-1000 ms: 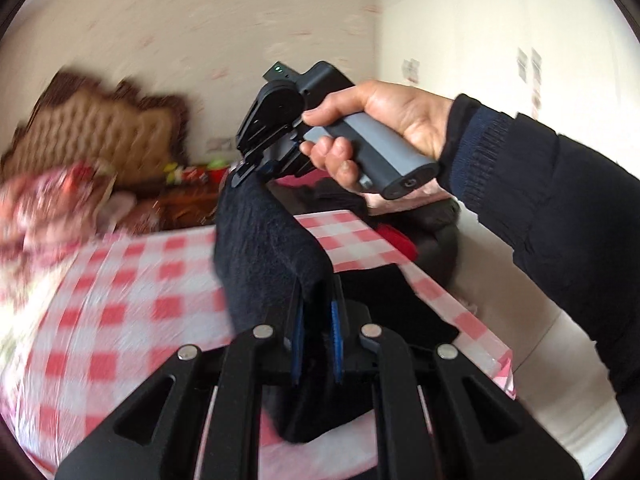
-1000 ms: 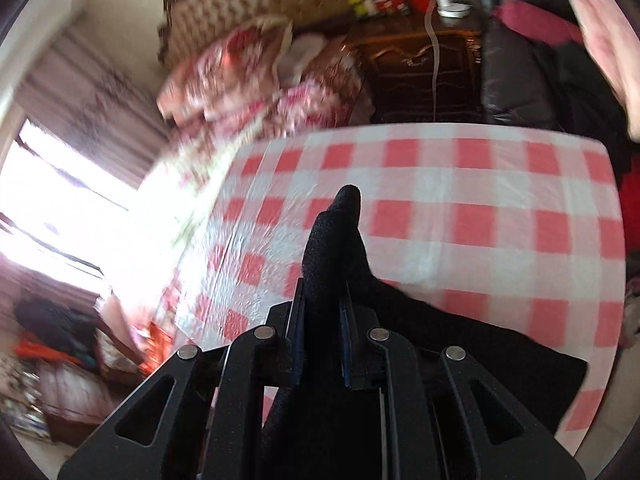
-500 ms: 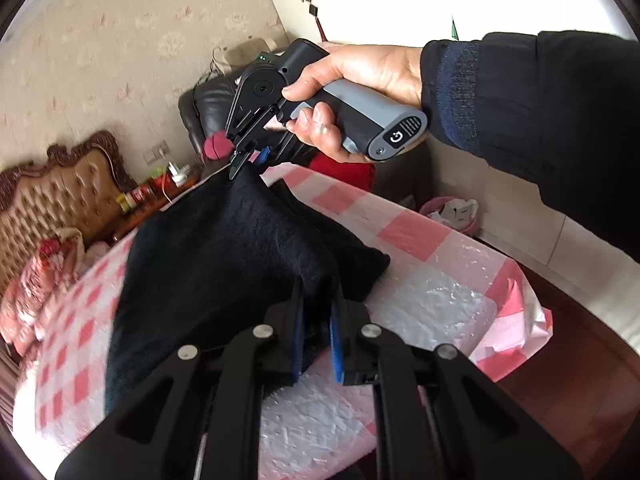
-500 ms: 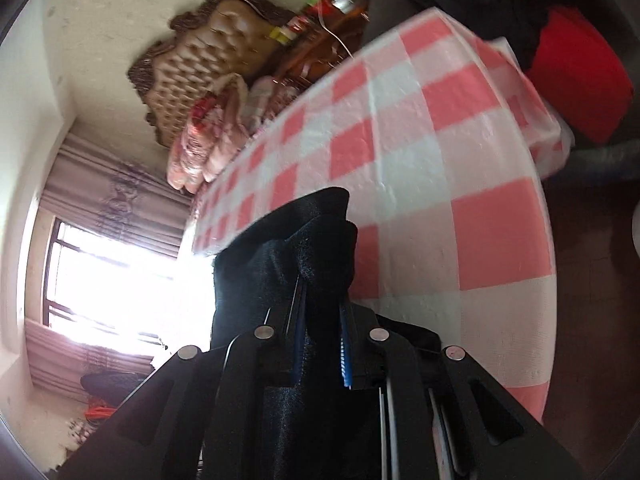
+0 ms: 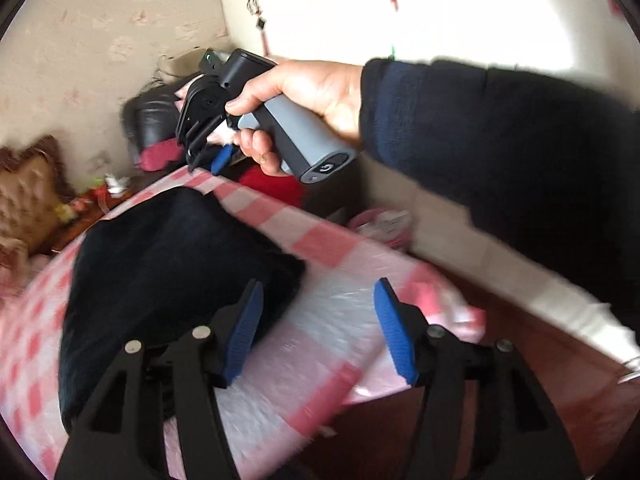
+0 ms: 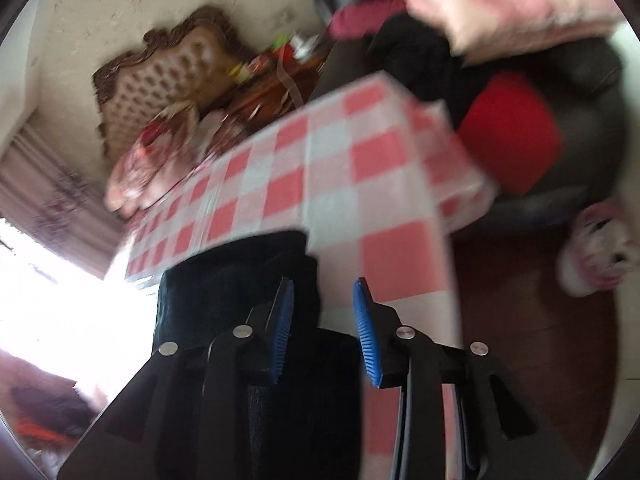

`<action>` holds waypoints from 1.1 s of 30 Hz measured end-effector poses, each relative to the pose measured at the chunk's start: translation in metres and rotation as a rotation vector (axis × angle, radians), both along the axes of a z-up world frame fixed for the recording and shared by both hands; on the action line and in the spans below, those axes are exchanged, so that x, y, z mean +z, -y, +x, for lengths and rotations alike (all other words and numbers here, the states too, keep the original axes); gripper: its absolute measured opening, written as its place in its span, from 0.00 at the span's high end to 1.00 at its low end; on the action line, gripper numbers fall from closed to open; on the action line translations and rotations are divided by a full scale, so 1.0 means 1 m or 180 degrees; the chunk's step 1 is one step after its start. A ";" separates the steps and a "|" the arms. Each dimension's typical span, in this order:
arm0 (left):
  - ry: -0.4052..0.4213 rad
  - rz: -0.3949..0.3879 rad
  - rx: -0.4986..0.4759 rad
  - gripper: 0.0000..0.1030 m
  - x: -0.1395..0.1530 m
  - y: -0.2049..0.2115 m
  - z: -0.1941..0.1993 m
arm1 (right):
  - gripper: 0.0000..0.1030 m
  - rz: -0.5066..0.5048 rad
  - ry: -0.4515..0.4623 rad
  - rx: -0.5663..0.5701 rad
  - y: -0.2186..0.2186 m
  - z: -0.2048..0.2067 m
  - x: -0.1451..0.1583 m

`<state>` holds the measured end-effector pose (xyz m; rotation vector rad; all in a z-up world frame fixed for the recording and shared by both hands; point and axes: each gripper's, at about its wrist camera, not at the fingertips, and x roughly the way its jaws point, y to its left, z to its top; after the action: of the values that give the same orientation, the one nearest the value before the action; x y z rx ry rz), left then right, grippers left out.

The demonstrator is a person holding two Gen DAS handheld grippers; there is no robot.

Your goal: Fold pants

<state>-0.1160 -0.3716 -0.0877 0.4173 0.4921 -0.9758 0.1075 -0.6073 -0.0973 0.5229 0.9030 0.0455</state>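
Red-and-white checked tablecloth [image 5: 328,320] lies under both grippers. Left gripper [image 5: 318,328] jaws spread wide, holding nothing; right gripper [image 6: 322,320] likewise parted. Black pants [image 5: 168,276] lie folded just left of each gripper's left finger.

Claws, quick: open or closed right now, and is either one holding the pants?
Left claw: open, holding nothing; pants lie on the table.
Right claw: open, holding nothing.
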 end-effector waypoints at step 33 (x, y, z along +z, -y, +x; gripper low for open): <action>-0.1316 -0.0551 0.0296 0.70 0.023 -0.133 0.374 | 0.30 -0.1293 0.0253 -0.0226 -0.253 -0.127 -0.031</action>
<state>0.2580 -0.2391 -0.0642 0.0325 0.7857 -1.0082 -0.0192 -0.3540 -0.1282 0.1726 0.7888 -0.1776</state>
